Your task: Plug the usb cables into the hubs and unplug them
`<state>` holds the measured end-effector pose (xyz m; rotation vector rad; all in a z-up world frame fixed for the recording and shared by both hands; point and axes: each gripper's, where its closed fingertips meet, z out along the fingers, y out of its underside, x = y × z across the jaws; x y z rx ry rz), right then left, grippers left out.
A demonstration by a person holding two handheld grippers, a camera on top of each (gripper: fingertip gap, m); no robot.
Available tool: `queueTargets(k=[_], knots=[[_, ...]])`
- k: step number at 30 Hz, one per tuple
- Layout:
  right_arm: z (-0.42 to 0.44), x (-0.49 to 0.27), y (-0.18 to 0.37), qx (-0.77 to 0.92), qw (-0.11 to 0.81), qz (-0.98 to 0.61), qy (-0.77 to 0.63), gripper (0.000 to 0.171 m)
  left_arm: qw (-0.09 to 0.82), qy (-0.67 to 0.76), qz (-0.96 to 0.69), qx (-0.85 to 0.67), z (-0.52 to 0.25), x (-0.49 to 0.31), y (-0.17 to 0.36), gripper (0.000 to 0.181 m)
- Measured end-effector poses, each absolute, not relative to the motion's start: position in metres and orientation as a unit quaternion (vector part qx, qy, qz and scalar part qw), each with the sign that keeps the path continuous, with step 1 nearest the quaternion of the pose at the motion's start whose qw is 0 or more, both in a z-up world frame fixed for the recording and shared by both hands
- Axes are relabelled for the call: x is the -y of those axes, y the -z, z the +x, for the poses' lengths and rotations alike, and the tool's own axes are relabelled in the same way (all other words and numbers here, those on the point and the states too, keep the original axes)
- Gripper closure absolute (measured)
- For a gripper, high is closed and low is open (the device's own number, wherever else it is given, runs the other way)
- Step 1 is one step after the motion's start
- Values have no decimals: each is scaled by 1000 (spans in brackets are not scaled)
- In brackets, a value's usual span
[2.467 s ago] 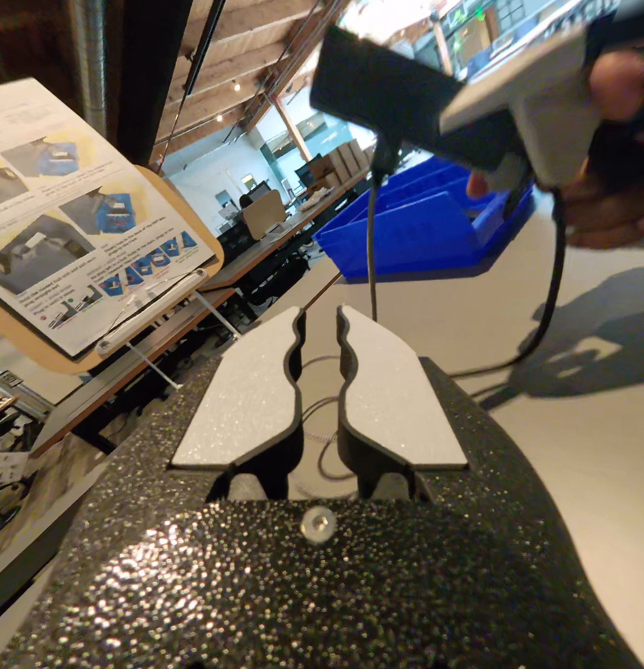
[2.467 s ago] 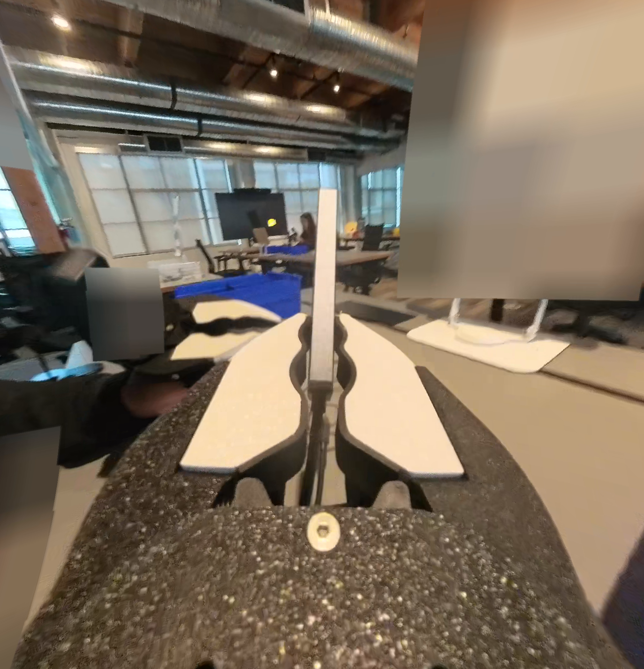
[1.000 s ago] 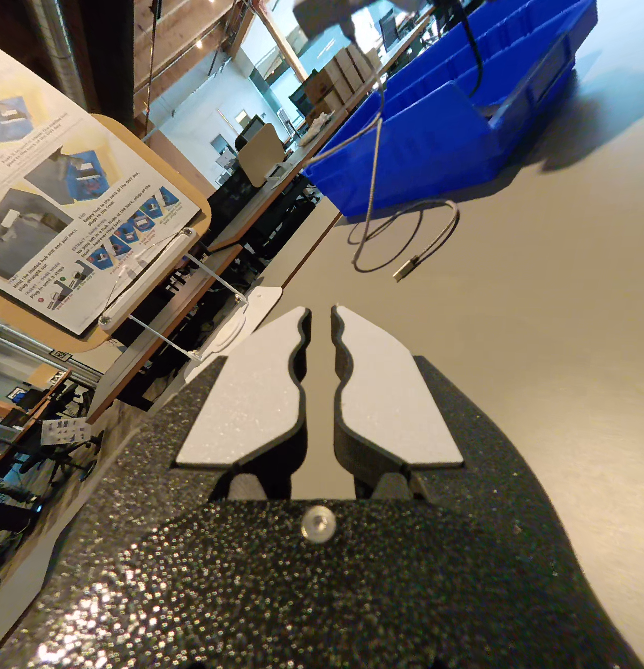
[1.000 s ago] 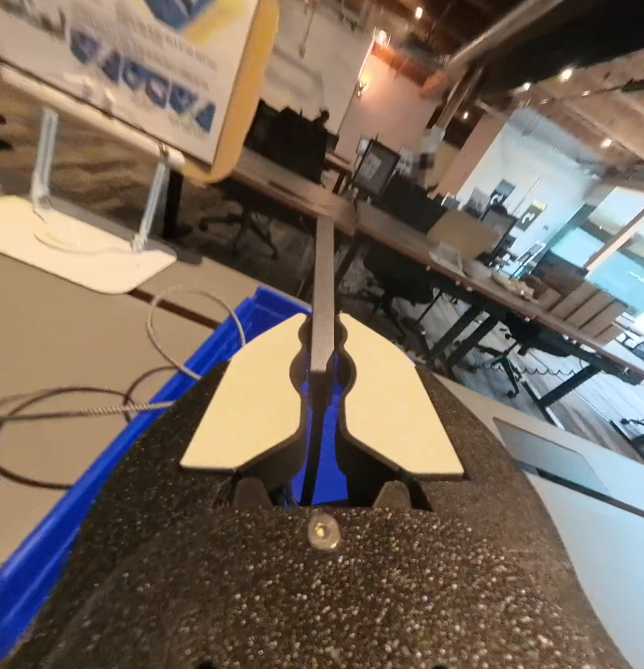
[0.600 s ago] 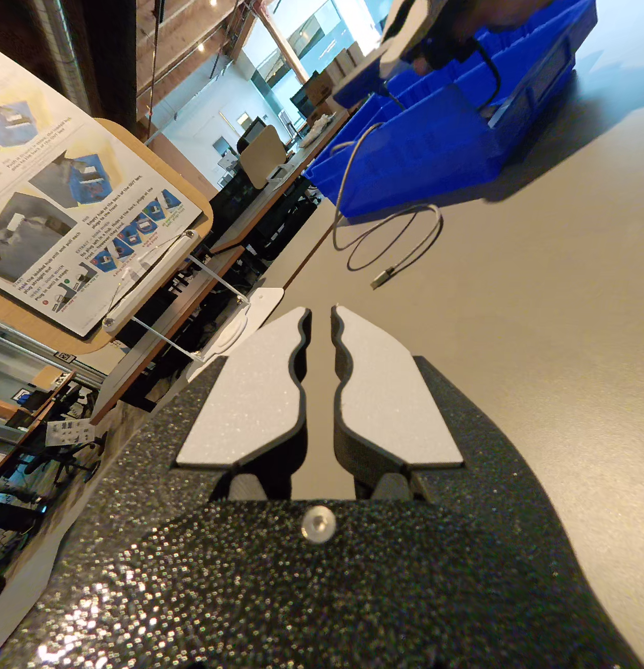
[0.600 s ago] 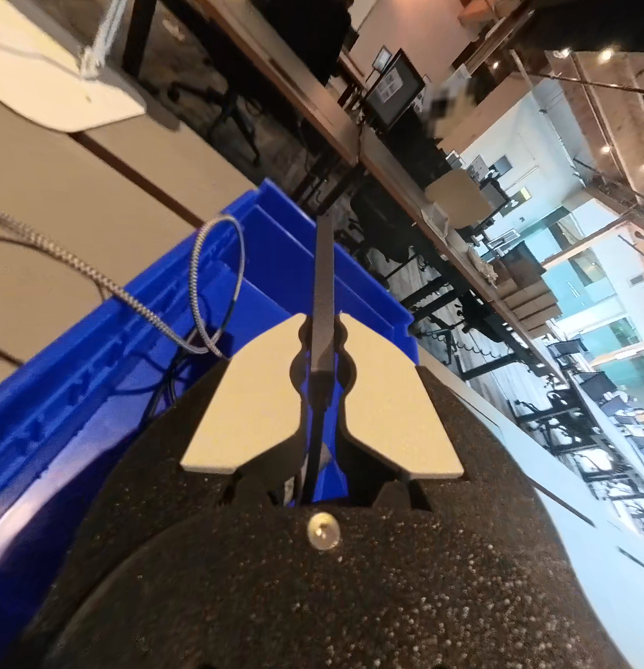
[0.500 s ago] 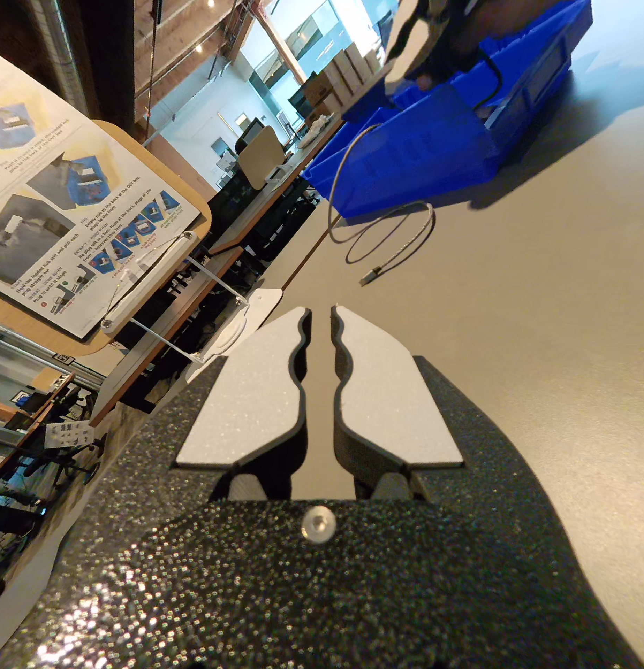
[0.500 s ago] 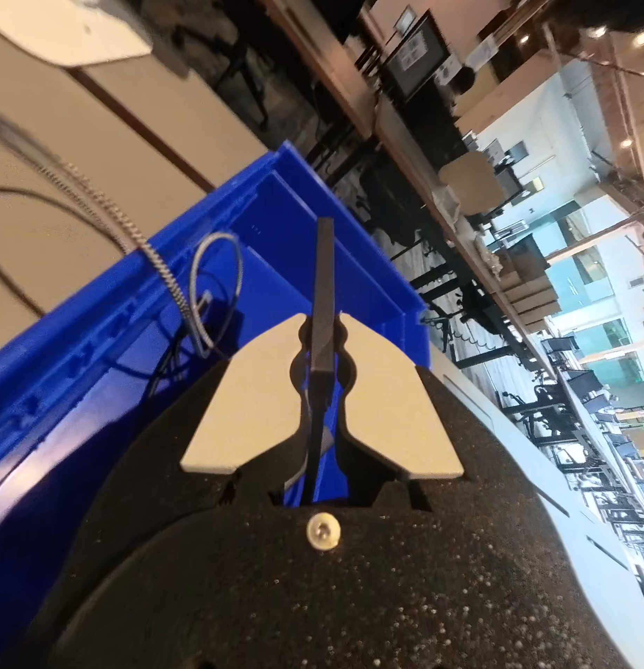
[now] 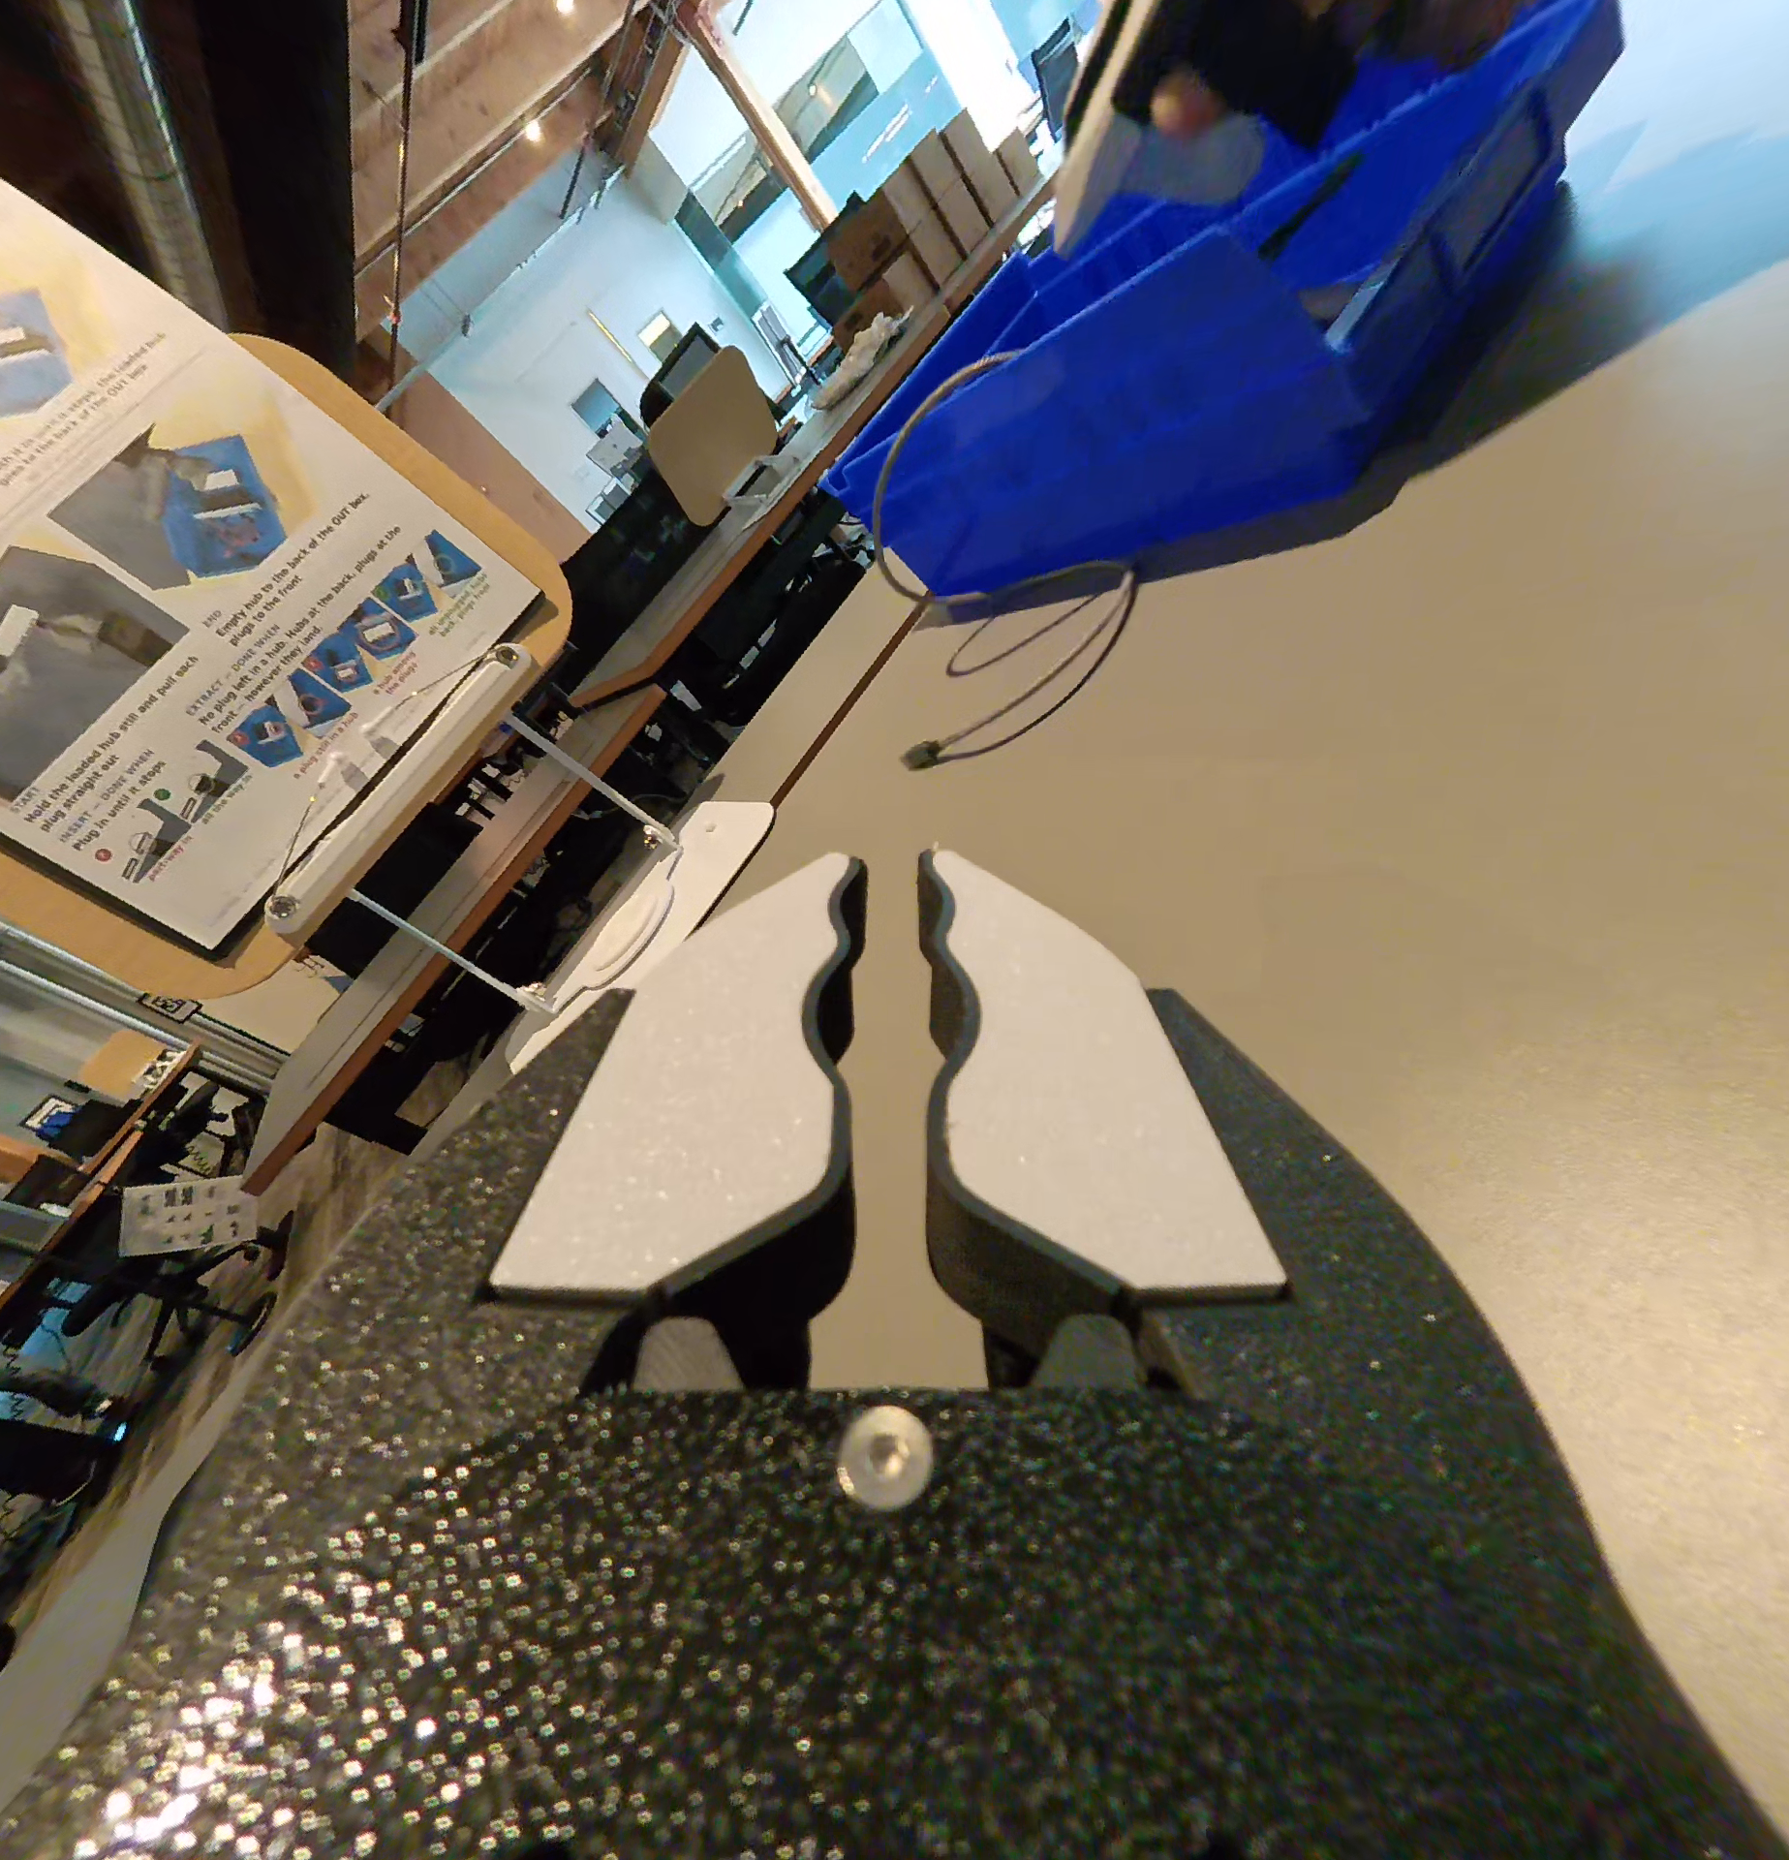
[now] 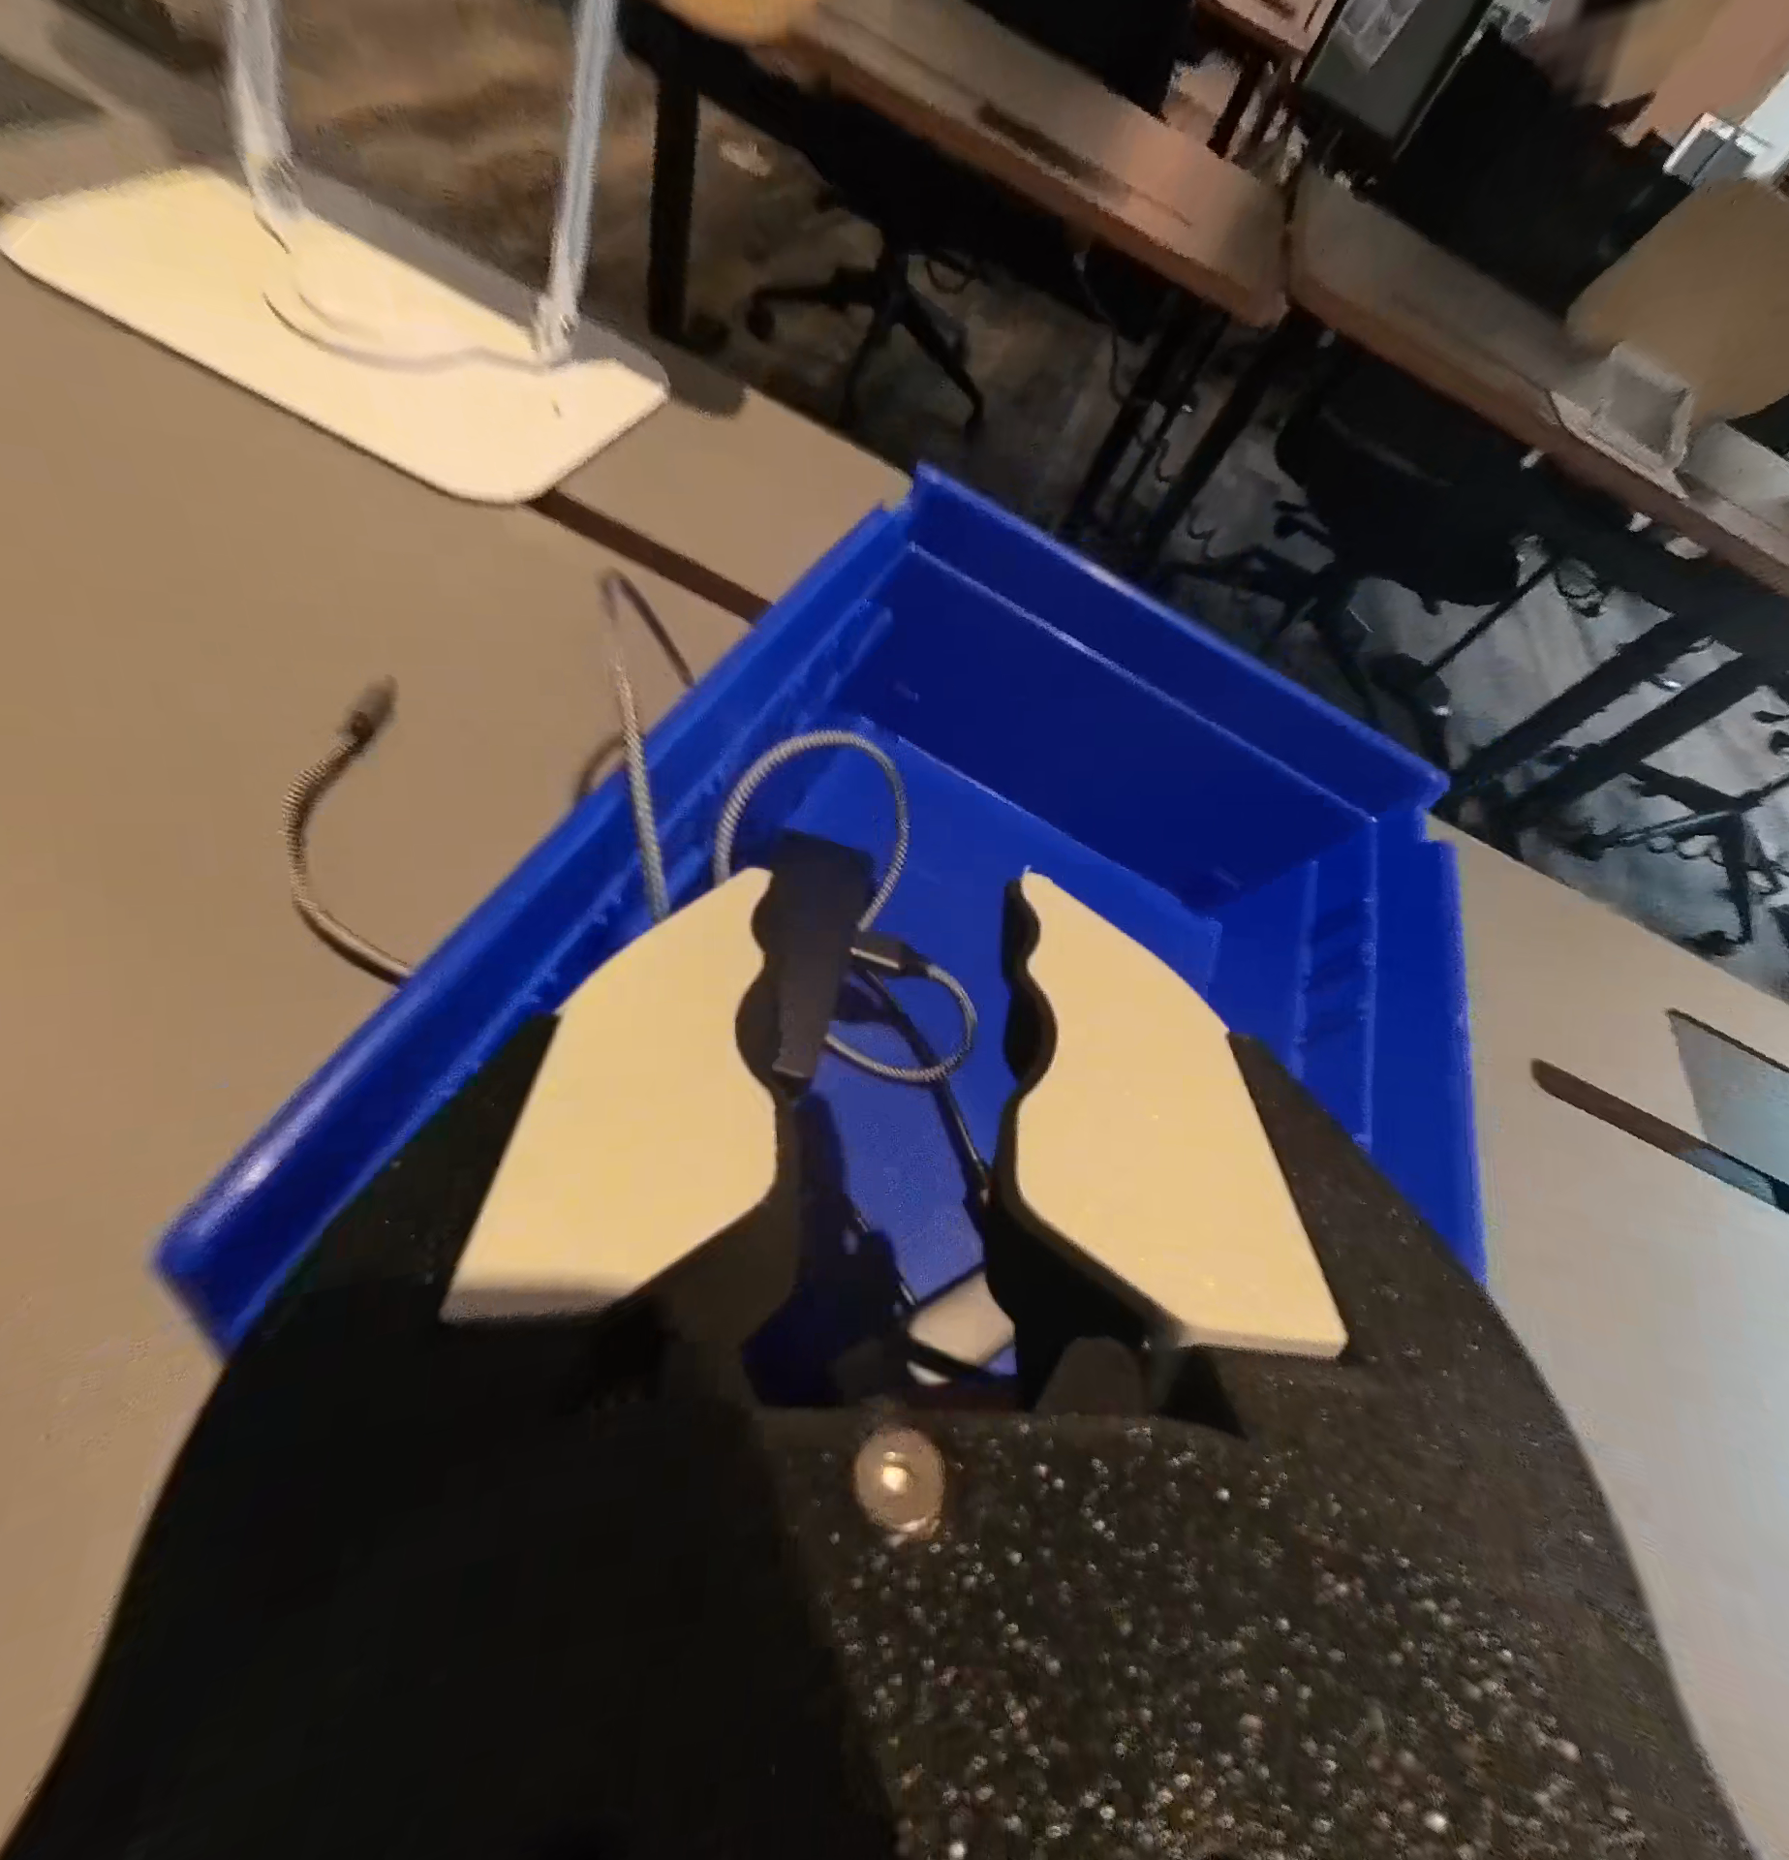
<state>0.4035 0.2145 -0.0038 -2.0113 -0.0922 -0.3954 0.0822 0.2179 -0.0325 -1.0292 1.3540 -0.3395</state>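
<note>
Grey-brown table [image 10: 165, 705] fills the foreground, with an office of desks and chairs beyond its far edge; on it, near that far edge, stands one blue bin [image 10: 1071, 705]. Over the bin hangs the right claw [image 10: 885, 966], its fingers spread apart; a dark slim hub [image 10: 804, 946] lies tilted against the inner face of the left finger, and whether it is loose or resting I cannot tell. One braided usb cable [image 10: 820, 775] loops beside it inside the bin; a second cable [image 10: 311, 856] trails over the bin's near wall onto the table, its plug lying free. A pale flat piece shows low in the bin, unclear. The left claw [image 9: 890, 1006] sits low by the near edge, fingers nearly together with a narrow gap, pinching nothing.

Risks, as I judge them: the hub may drop askew and tangle the loop; the trailing cable may snag on the wall; blur may hide the port. One white stand base [image 10: 337, 332] sits at the far left corner; one instruction board [image 9: 165, 604] leans above it.
</note>
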Motion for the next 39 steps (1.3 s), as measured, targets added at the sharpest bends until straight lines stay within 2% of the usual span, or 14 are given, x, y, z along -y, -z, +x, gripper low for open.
queueTargets(k=[3, 7, 13, 20, 21, 28, 33, 39], knots=[[379, -217, -17, 58, 545, -828, 120, 130, 646, 149, -452, -596, 83, -217, 33, 172], [343, -232, -22, 126, 519, -839, 106, 131, 645, 149, -452, -598, 83, -217, 34, 172], [330, -269, -3, 265, 391, -847, 244, 133, 648, 148, -451, -596, 82, -217, 32, 172], [349, -291, 17, 304, 260, -855, 331, 135, 653, 147, -441, -598, 82, -214, 28, 172], [353, -291, 20, 306, 242, -854, 344, 144, 654, 146, -439, -599, 82, -213, 28, 172], [370, -286, 29, 283, 161, -862, 388, 160, 657, 143, -434, -600, 82, -211, 26, 172], [374, -289, 12, 248, 216, -855, 401, 168, 657, 144, -436, -597, 81, -213, 26, 172], [398, -275, -72, 114, 405, -813, 402, 168, 655, 142, -436, -600, 82, -212, 28, 172]])
